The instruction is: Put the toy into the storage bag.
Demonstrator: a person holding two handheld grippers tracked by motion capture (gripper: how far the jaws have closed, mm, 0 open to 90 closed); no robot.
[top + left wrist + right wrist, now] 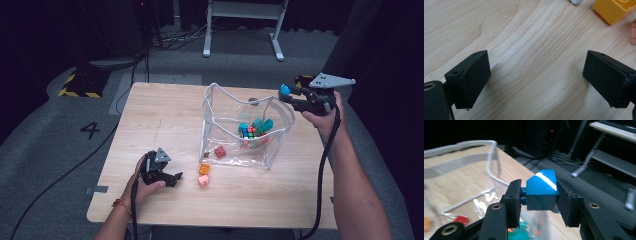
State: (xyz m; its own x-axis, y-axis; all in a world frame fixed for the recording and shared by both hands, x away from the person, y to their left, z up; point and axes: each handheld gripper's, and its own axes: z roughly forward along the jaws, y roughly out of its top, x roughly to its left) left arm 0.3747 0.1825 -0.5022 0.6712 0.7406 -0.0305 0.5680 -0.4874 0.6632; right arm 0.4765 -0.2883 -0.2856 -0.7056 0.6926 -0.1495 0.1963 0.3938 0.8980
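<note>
My right gripper (pixel 287 93) is raised above the right rim of a clear plastic bag (pixel 230 150) and is shut on a blue brick (pixel 541 190), whose studs press against one pad. The blue brick (pixel 285 89) sits at the gripper's tip in the high view. Several bricks (pixel 255 130), teal, red and green, lie heaped inside the bag, and a red brick (pixel 220 151) lies near its front wall. My left gripper (pixel 176 178) rests low on the wooden table (pixel 150 115) near its front left, jaws wide apart with bare wood between them (pixel 536 80).
An orange brick (pixel 204 169) and a pink brick (pixel 203 180) lie on the table just right of my left gripper; the orange brick (pixel 614 10) and the pink brick's edge (pixel 633 32) lie beyond its jaws. A white desk frame (pixel 245 25) stands on the floor behind.
</note>
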